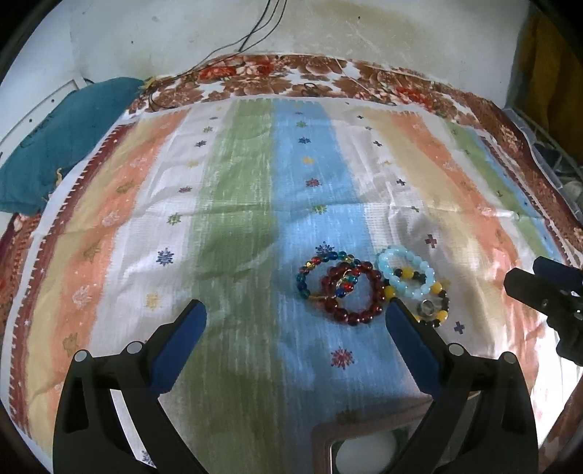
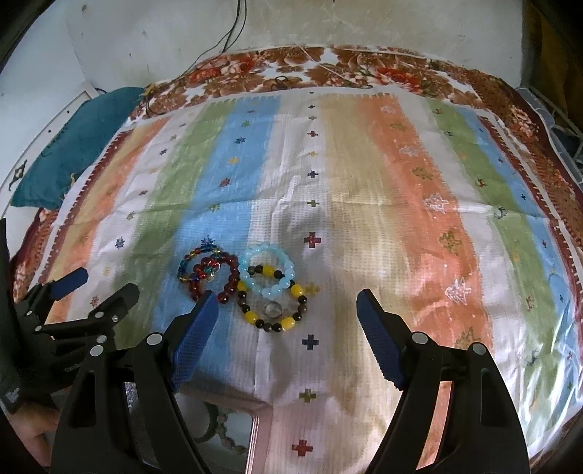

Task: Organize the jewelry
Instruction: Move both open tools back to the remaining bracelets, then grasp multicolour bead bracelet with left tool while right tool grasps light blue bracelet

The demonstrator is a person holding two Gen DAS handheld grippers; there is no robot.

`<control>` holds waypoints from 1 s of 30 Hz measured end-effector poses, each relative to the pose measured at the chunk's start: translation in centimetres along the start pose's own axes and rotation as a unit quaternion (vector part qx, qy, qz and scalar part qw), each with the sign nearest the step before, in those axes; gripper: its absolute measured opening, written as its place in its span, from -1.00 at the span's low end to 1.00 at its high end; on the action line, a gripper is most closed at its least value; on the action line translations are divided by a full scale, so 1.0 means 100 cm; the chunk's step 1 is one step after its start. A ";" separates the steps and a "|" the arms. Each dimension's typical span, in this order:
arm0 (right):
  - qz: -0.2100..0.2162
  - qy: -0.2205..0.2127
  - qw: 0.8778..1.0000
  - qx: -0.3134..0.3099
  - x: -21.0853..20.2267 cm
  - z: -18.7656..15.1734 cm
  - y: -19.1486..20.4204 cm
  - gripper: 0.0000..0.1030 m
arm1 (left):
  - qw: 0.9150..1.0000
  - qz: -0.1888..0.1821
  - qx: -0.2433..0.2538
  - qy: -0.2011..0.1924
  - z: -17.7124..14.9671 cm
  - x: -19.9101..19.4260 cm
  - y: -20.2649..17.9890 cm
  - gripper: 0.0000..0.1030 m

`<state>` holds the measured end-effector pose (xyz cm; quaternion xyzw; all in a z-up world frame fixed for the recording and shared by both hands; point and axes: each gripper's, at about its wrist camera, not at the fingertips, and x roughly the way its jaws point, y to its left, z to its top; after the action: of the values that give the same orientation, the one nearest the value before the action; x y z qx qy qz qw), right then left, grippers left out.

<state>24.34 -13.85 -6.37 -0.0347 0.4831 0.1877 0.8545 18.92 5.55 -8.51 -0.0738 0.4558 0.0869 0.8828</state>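
Observation:
Several bead bracelets lie bunched on the striped cloth. A dark red bracelet (image 1: 352, 295) (image 2: 227, 280) overlaps a multicoloured one (image 1: 320, 268) (image 2: 198, 264). A pale blue bracelet (image 1: 406, 271) (image 2: 267, 269) overlaps a yellow-and-black one (image 1: 435, 302) (image 2: 275, 306). My left gripper (image 1: 297, 315) is open and empty, just in front of the bracelets. My right gripper (image 2: 288, 302) is open and empty, its jaws either side of the yellow-and-black bracelet, slightly nearer me. Each gripper shows in the other's view: the right gripper (image 1: 539, 280) and the left gripper (image 2: 83, 288).
A brown-rimmed tray (image 1: 324, 435) (image 2: 255, 437) sits at the near edge, with a green bracelet (image 2: 215, 423) in it. A teal cushion (image 1: 62, 146) (image 2: 69, 146) lies far left. Black cables (image 1: 251, 32) hang on the back wall. The floral cloth border (image 1: 328, 78) marks the far edge.

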 end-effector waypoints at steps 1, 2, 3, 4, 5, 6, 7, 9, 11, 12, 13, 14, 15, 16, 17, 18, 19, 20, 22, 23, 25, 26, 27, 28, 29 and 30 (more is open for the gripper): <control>-0.003 0.000 1.000 -0.003 0.002 0.002 0.000 0.52 | 1.000 -0.001 -0.001 0.001 0.001 0.002 0.001 0.88; -0.005 -0.001 1.000 -0.005 0.004 0.003 0.001 0.52 | 1.000 -0.002 -0.002 0.003 0.003 0.004 0.001 0.88; -0.007 0.000 1.000 -0.006 0.006 0.004 0.001 0.52 | 1.000 -0.002 -0.002 0.003 0.004 0.007 0.002 0.88; -0.008 0.001 1.000 -0.007 0.008 0.006 0.001 0.52 | 1.000 -0.003 -0.003 0.006 0.005 0.009 0.002 0.88; -0.009 0.002 1.000 -0.009 0.011 0.007 0.001 0.52 | 1.000 -0.004 -0.004 0.008 0.005 0.012 0.003 0.88; -0.011 0.003 1.000 -0.010 0.014 0.009 0.001 0.52 | 1.000 -0.007 -0.007 0.012 0.006 0.015 0.004 0.88; -0.012 0.004 1.000 -0.011 0.016 0.009 0.002 0.52 | 1.000 -0.011 -0.009 0.016 0.006 0.018 0.006 0.88; -0.014 0.006 1.000 -0.013 0.023 0.012 0.001 0.52 | 1.000 -0.021 -0.011 0.016 0.007 0.021 0.007 0.85; -0.010 0.010 1.000 -0.018 0.030 0.014 0.001 0.52 | 1.000 -0.023 -0.013 0.014 0.009 0.024 0.008 0.85; -0.010 0.012 1.000 -0.021 0.033 0.015 0.002 0.52 | 0.999 -0.026 -0.012 0.016 0.009 0.026 0.008 0.85; -0.012 0.013 1.000 -0.025 0.036 0.015 0.002 0.52 | 0.999 -0.029 -0.013 0.019 0.010 0.029 0.008 0.85; -0.011 0.014 0.999 -0.027 0.039 0.016 0.003 0.52 | 0.999 -0.030 -0.013 0.021 0.011 0.031 0.008 0.85; -0.011 0.015 0.999 -0.028 0.041 0.017 0.003 0.52 | 0.999 -0.030 -0.012 0.023 0.012 0.034 0.008 0.85; -0.011 0.016 0.999 -0.027 0.043 0.018 0.002 0.52 | 0.999 -0.031 -0.010 0.025 0.012 0.036 0.007 0.85; -0.011 0.016 0.999 -0.027 0.044 0.018 0.002 0.52 | 0.999 -0.032 -0.007 0.027 0.013 0.039 0.007 0.84; -0.011 0.016 0.999 -0.028 0.046 0.019 0.002 0.52 | 0.999 -0.032 -0.006 0.028 0.013 0.041 0.007 0.81; -0.012 0.016 0.999 -0.030 0.047 0.019 0.002 0.52 | 0.999 -0.035 -0.006 0.031 0.013 0.043 0.007 0.71; -0.015 0.017 0.999 -0.032 0.049 0.019 0.002 0.52 | 0.999 -0.039 -0.007 0.034 0.013 0.045 0.007 0.67; -0.021 0.017 0.999 -0.036 0.052 0.020 0.003 0.52 | 0.998 -0.046 -0.013 0.041 0.013 0.050 0.010 0.62; -0.023 0.017 0.999 -0.037 0.055 0.021 0.002 0.52 | 0.998 -0.046 -0.015 0.043 0.013 0.053 0.011 0.62; -0.024 0.017 0.999 -0.036 0.059 0.023 0.001 0.52 | 0.998 -0.040 -0.015 0.044 0.014 0.057 0.012 0.61; -0.024 0.018 0.999 -0.036 0.061 0.024 0.001 0.52 | 0.998 -0.040 -0.015 0.045 0.014 0.059 0.013 0.61; -0.025 0.019 0.999 -0.036 0.064 0.025 0.001 0.52 | 0.998 -0.041 -0.016 0.048 0.015 0.061 0.013 0.57; -0.025 0.020 0.999 -0.037 0.066 0.026 0.001 0.52 | 0.998 -0.042 -0.017 0.050 0.015 0.064 0.014 0.53; -0.026 0.021 0.999 -0.038 0.068 0.026 0.001 0.52 | 0.998 -0.042 -0.017 0.052 0.015 0.066 0.014 0.52; -0.030 0.023 0.998 -0.041 0.071 0.026 0.001 0.52 | 0.998 -0.041 -0.016 0.052 0.015 0.067 0.014 0.51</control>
<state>29.65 -11.07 -10.92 -0.0886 0.4931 0.1806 0.8464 23.64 7.82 -13.21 -0.1113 0.4963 0.0538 0.8593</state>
